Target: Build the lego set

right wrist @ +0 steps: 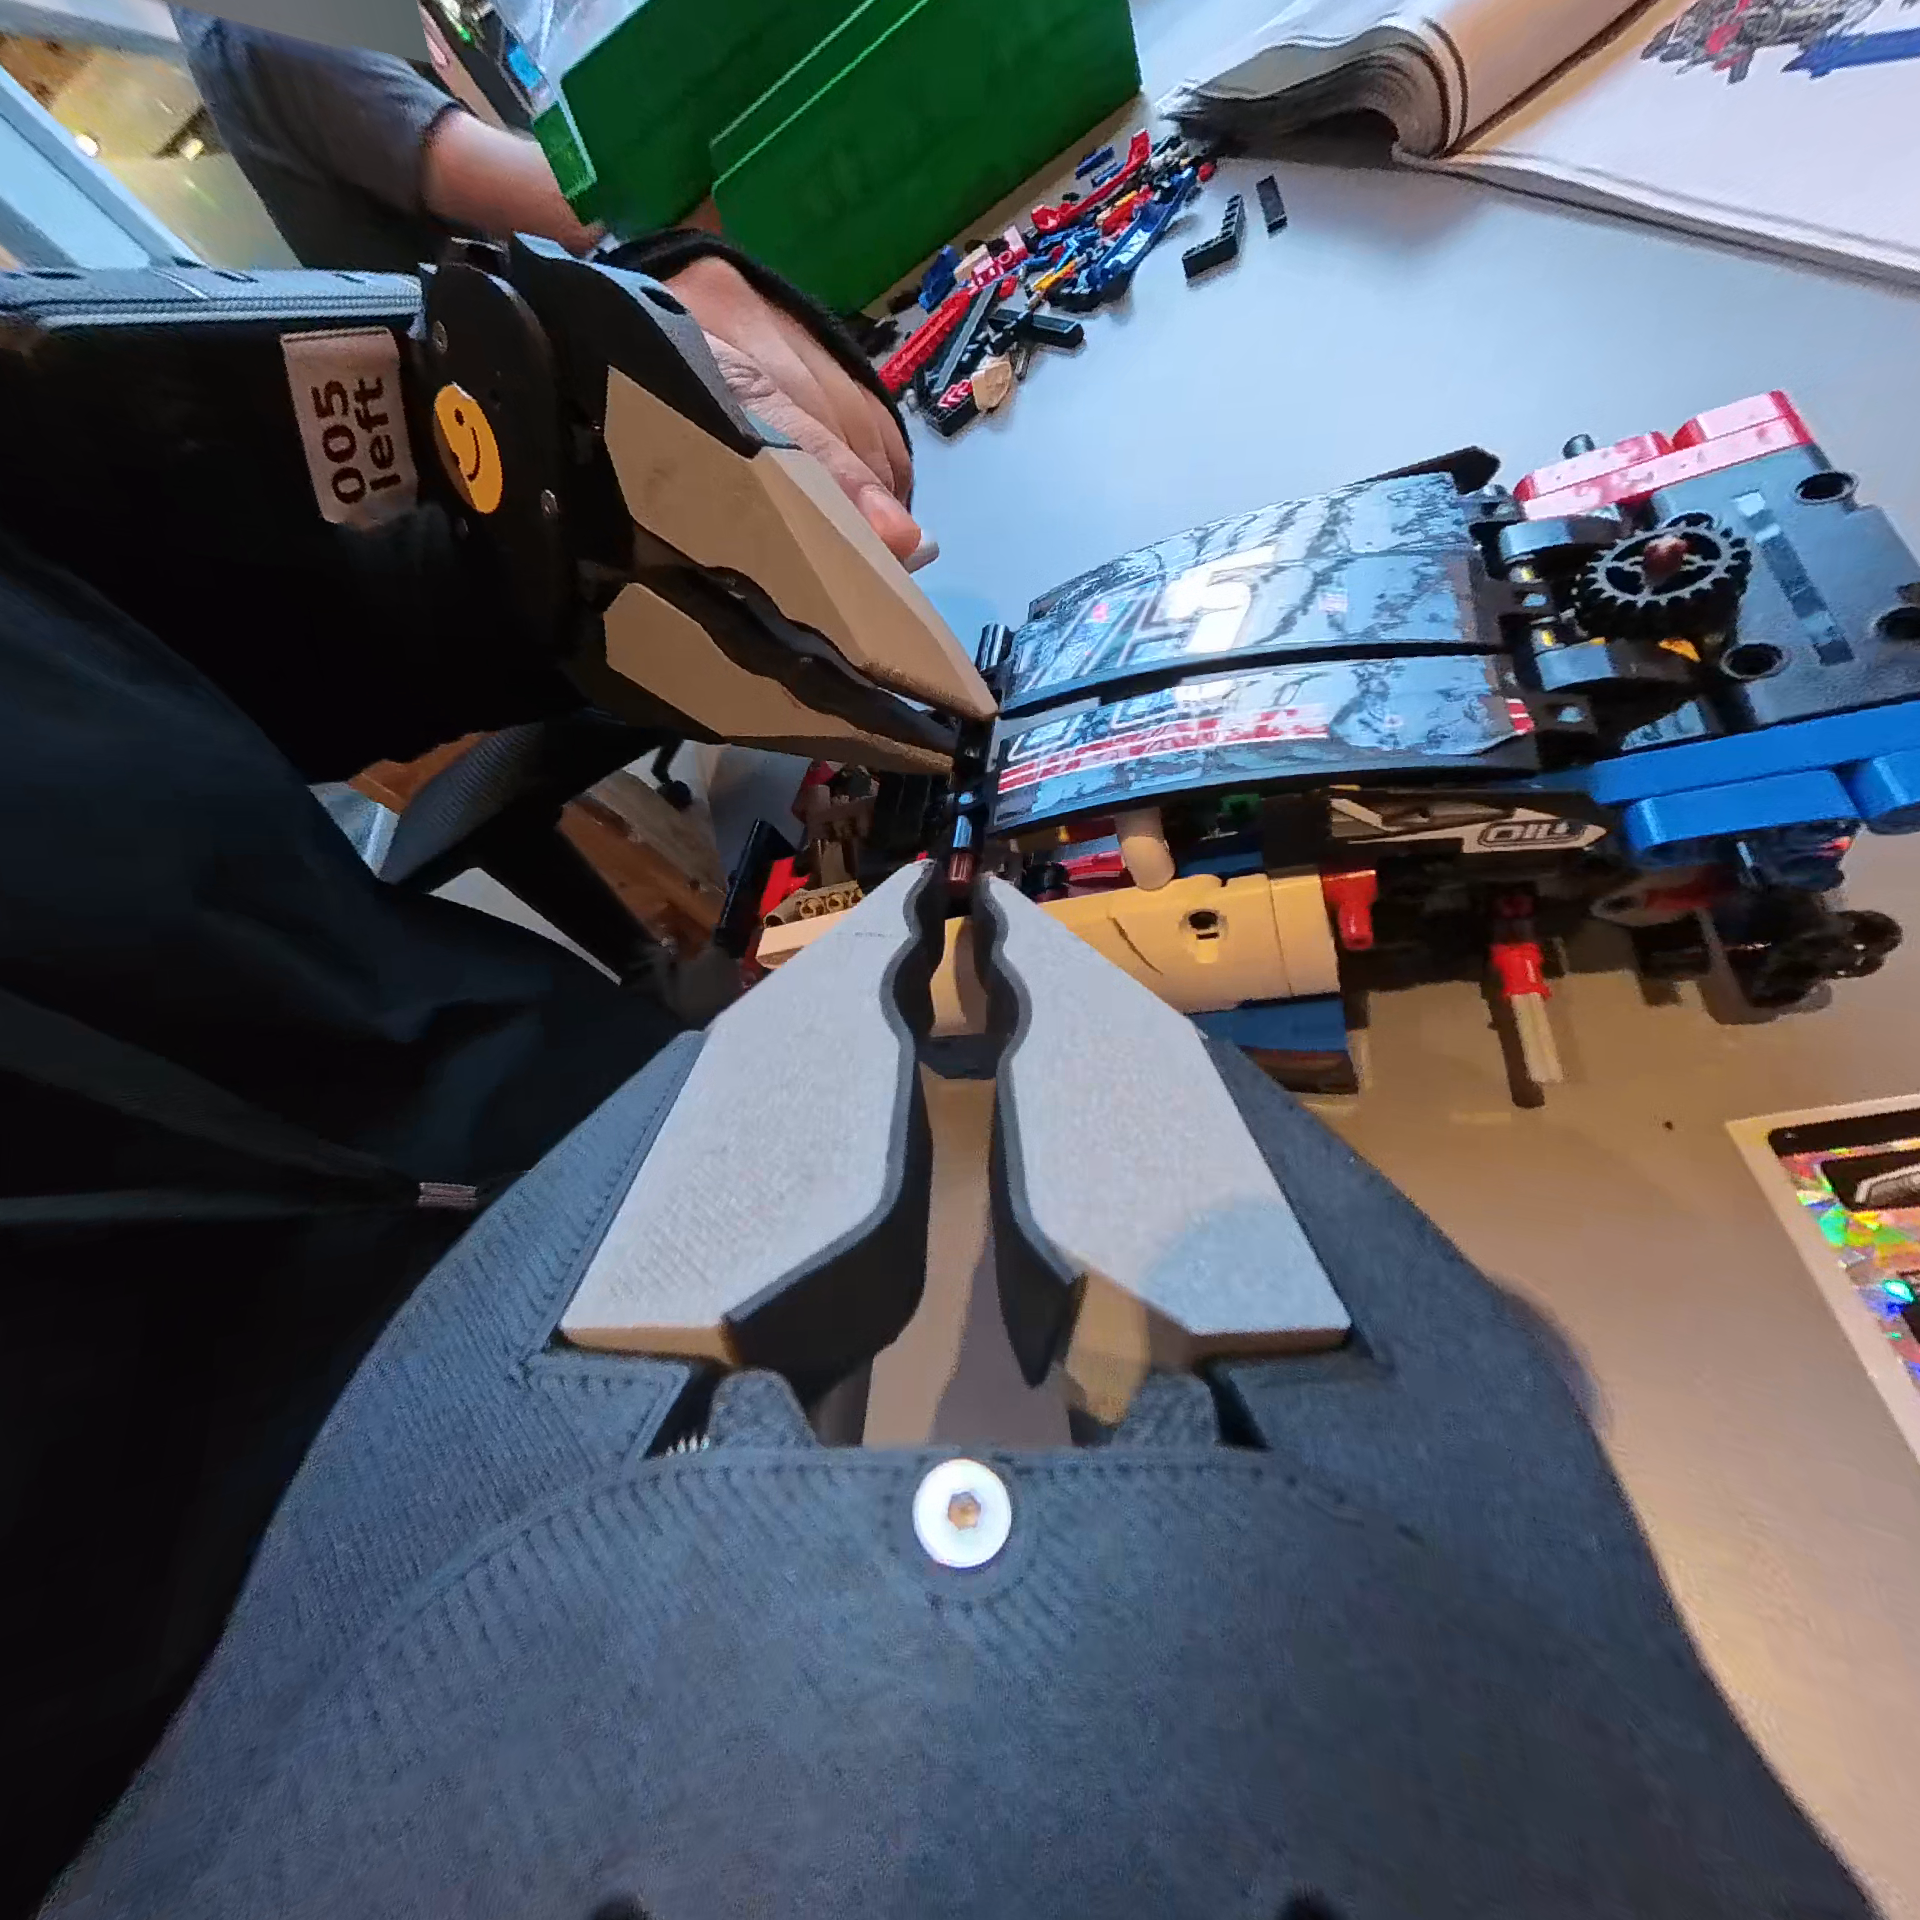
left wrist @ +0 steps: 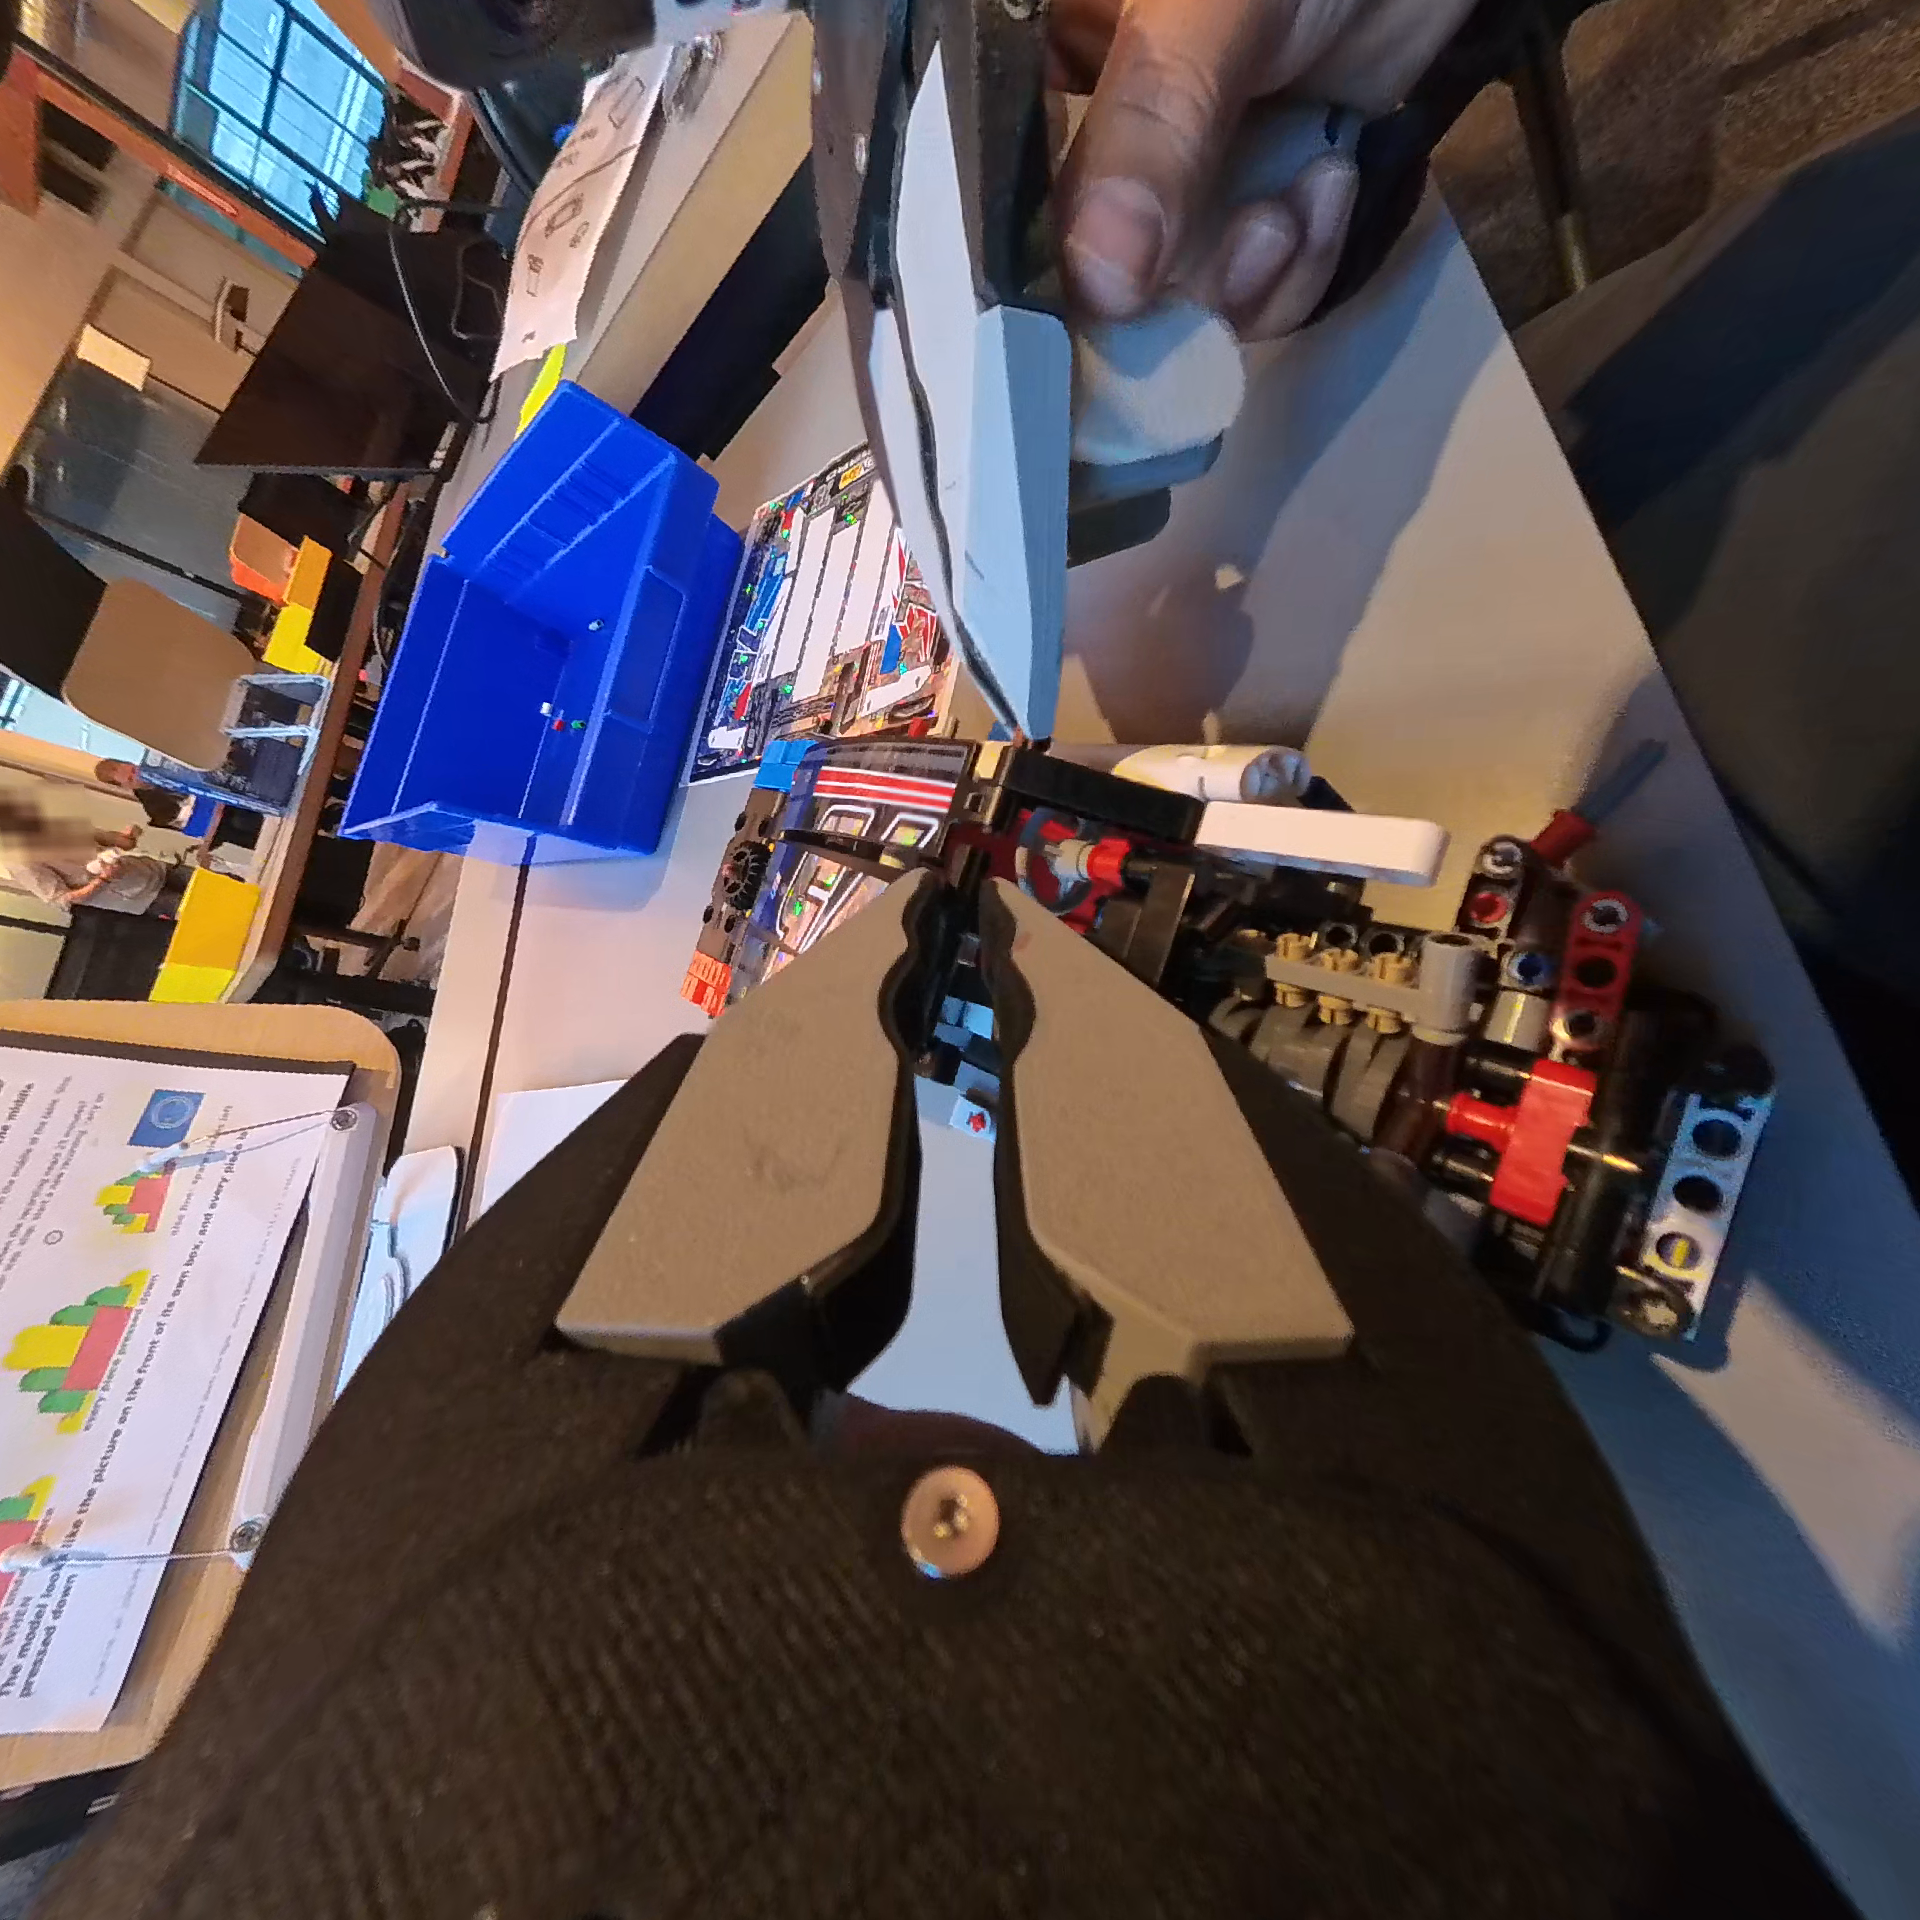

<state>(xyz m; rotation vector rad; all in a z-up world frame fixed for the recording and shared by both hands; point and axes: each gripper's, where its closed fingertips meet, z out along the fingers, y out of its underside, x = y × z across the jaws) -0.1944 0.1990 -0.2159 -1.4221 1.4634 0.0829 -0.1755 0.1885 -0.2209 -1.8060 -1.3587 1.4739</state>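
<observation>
Lego car, glossy curved panels, pinched at its edge by both matte grey claws.

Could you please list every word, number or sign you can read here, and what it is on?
I quote no writing; these bear it:
Pale tag on the left hand-held gripper: printed characters.
Yellow smiley sticker beside it.
Lego car panels: decals.
Board-mounted sheet: printed lines.
Sticker sheet: too small.

Lego car: part-built, on its side on table; black stickered panels, blue beams, red pins, black gear. Loose parts pile well behind.
</observation>
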